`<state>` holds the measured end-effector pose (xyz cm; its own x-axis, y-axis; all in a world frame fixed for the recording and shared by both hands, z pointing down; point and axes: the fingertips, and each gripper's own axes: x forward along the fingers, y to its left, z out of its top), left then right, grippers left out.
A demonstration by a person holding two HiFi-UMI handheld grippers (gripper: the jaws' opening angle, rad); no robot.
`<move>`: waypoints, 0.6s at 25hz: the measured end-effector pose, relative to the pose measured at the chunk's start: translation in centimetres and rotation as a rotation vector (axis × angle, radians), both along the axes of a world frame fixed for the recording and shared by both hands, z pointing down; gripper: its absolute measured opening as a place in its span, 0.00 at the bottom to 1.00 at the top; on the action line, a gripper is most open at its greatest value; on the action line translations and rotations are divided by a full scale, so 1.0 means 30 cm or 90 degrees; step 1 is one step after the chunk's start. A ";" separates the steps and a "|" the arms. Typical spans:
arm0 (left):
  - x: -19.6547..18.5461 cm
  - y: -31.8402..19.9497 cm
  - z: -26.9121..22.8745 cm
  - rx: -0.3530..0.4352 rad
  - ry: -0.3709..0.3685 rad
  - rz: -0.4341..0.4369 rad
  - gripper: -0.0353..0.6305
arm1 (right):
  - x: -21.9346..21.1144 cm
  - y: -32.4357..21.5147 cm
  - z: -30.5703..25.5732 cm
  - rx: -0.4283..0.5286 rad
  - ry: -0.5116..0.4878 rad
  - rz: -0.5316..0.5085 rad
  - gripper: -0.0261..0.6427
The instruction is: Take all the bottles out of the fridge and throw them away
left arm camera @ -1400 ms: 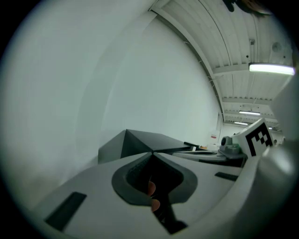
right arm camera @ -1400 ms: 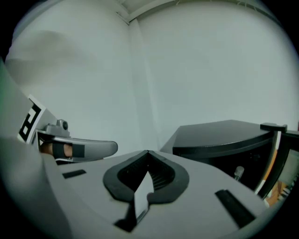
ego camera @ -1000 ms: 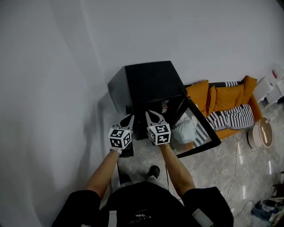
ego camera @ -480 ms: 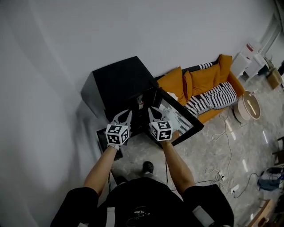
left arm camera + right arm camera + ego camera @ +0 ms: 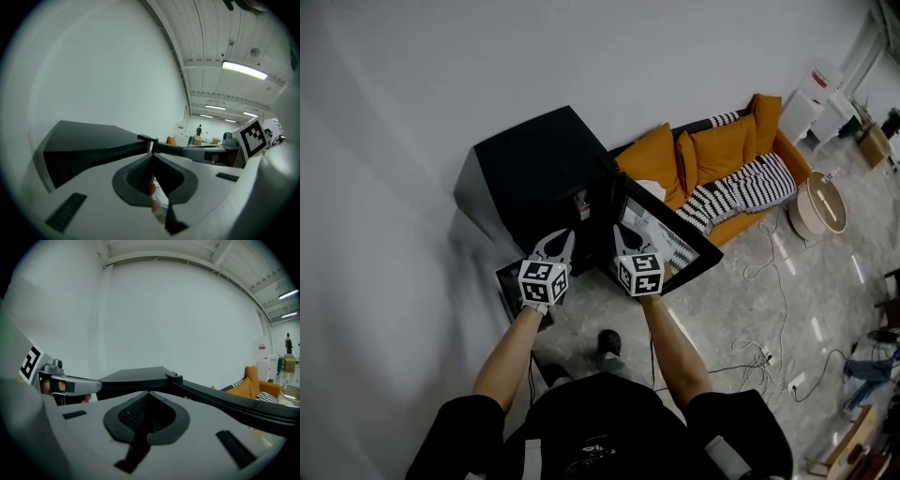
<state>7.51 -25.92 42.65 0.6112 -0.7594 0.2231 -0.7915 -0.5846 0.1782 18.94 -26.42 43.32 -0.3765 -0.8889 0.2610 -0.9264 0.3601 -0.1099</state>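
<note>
The left hand-held gripper [image 5: 562,237] and right hand-held gripper [image 5: 618,234], both closed empty, face a black open-doored fridge [image 5: 539,164].

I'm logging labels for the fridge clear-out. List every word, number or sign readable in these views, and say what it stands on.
No text can be read in any view.
Left gripper and right gripper: only black-and-white square markers, no letters.
Red-and-white label inside the fridge: too small to read.
Red patch on the white unit beyond the sofa: too blurred to read.
</note>
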 end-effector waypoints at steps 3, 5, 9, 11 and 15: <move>0.001 -0.002 0.050 -0.011 -0.014 -0.008 0.06 | 0.002 -0.018 0.048 -0.008 0.000 -0.010 0.05; 0.005 -0.012 0.083 -0.020 -0.019 -0.018 0.06 | 0.001 -0.037 0.080 -0.010 0.006 -0.022 0.05; 0.017 -0.039 0.137 -0.036 -0.025 -0.043 0.06 | -0.007 -0.080 0.137 -0.012 0.029 -0.051 0.05; 0.030 -0.055 0.153 -0.039 -0.027 -0.055 0.06 | -0.004 -0.107 0.159 -0.014 0.029 -0.062 0.05; 0.053 -0.068 0.170 -0.045 -0.031 -0.081 0.06 | 0.001 -0.140 0.200 -0.024 0.025 -0.088 0.05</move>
